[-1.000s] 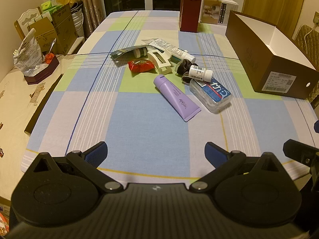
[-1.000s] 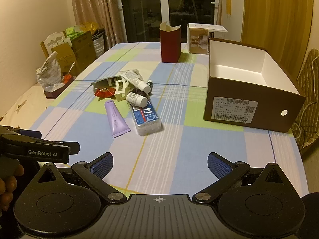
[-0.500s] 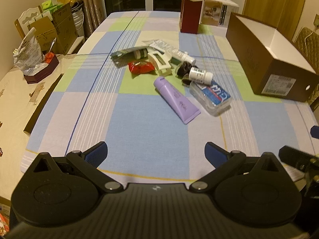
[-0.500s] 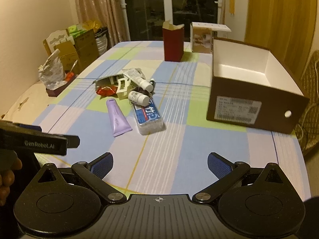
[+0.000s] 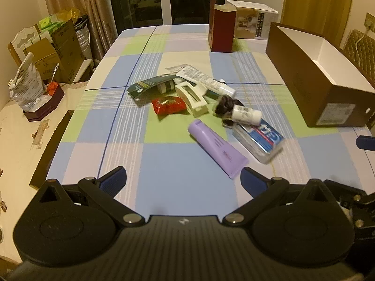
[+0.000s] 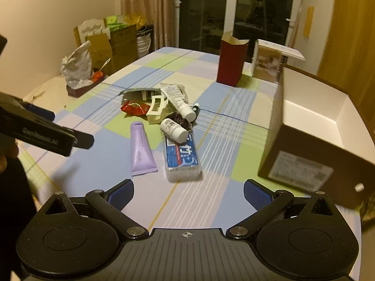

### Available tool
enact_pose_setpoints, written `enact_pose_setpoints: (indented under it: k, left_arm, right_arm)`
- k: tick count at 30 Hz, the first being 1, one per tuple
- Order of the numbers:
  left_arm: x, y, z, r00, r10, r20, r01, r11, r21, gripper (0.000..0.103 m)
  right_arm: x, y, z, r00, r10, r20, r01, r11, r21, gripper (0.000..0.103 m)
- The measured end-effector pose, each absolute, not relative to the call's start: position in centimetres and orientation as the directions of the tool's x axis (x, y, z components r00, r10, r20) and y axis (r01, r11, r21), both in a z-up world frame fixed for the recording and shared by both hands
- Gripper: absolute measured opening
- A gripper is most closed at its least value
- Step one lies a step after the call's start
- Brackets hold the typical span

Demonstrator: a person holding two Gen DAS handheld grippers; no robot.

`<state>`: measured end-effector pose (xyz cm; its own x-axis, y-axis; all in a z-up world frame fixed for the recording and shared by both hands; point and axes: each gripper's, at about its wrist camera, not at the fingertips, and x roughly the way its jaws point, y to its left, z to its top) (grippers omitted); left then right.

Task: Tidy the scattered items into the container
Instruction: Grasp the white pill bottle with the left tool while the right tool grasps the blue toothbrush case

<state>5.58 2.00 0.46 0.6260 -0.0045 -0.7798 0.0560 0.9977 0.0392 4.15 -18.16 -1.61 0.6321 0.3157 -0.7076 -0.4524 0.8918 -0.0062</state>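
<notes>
While both grippers hang over the near end of the table, a single heap of small things lies mid-cloth: one purple tube (image 5: 218, 148), one clear pack with a blue label (image 5: 259, 140), one small white bottle (image 5: 246, 114) lying on its side against that pack's far end, one cream hair claw (image 5: 192, 97), one red foil packet (image 5: 168, 105), one long white tube (image 5: 204, 80), one dark green card pack (image 5: 150, 86) and a dark scrunchie-like wad (image 5: 223, 105) I cannot make out well. One brown cardboard box (image 5: 302, 70), open at the top with a white inside that looks bare where I can see it, stands near the right edge of the table, well apart from the heap. Behind it all stand one red carton (image 5: 221, 34) and one printed box (image 5: 253, 24) at the far end.

A wide stretch of bare checked tablecloth (image 5: 175, 187) lies between the heap and the near edge, and a clear lane of cloth runs between the heap and the brown box. To the left of the table are a side surface and stacked cardboard boxes (image 5: 54, 49).

Left gripper (image 5: 182, 178): jaws spread wide, nothing between them, above the near cloth, the purple tube's flat end close to its right finger. Right gripper (image 6: 188, 192): also wide open and empty, near the blue-labelled pack's end, the brown box just to its right.
</notes>
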Motion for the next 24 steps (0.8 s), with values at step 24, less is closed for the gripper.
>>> enact_pose_setpoints:
  k: [24]
  left_arm:
    - [15.0,-1.9,-2.5,0.583,-0.287,-0.760,0.400,0.916,-0.039,0.094]
  right_arm:
    - [11.9,-15.1,-8.5,0.563,0.368,-0.740,-0.553,0.833,-0.006,0.099]
